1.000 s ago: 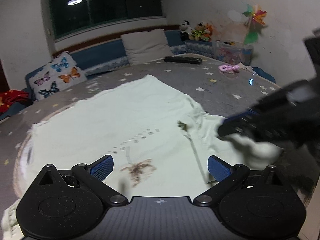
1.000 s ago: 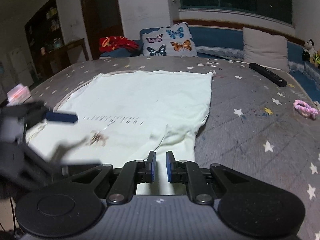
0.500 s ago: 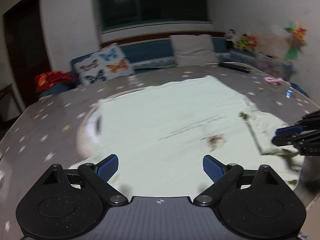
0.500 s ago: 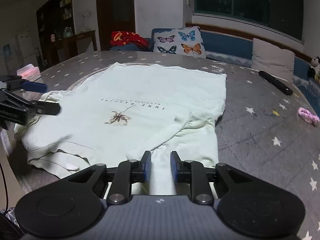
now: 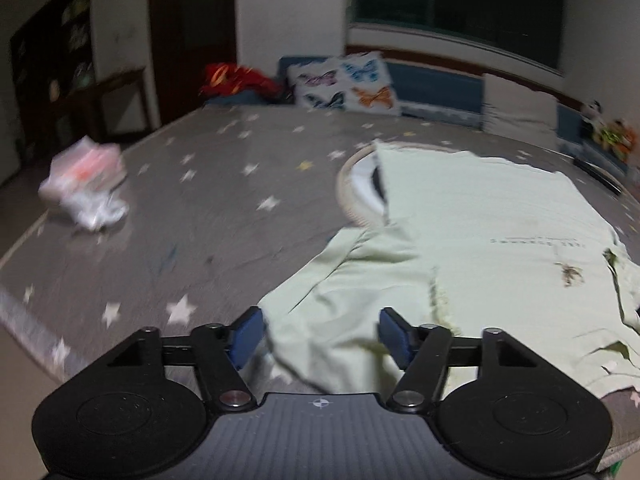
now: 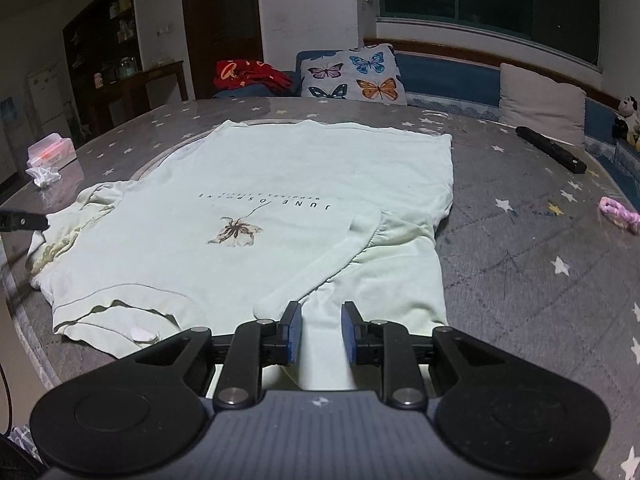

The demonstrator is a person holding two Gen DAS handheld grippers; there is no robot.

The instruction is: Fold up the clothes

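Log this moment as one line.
phase: pre-fold | shirt: flat on the bed, print up | left gripper: open over left sleeve | right gripper: open over right sleeve

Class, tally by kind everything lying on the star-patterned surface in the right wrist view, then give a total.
T-shirt: 1
Remote control: 1
Pink hair tie: 1
Tissue box: 1
Crumpled tissue: 1
Total: 5
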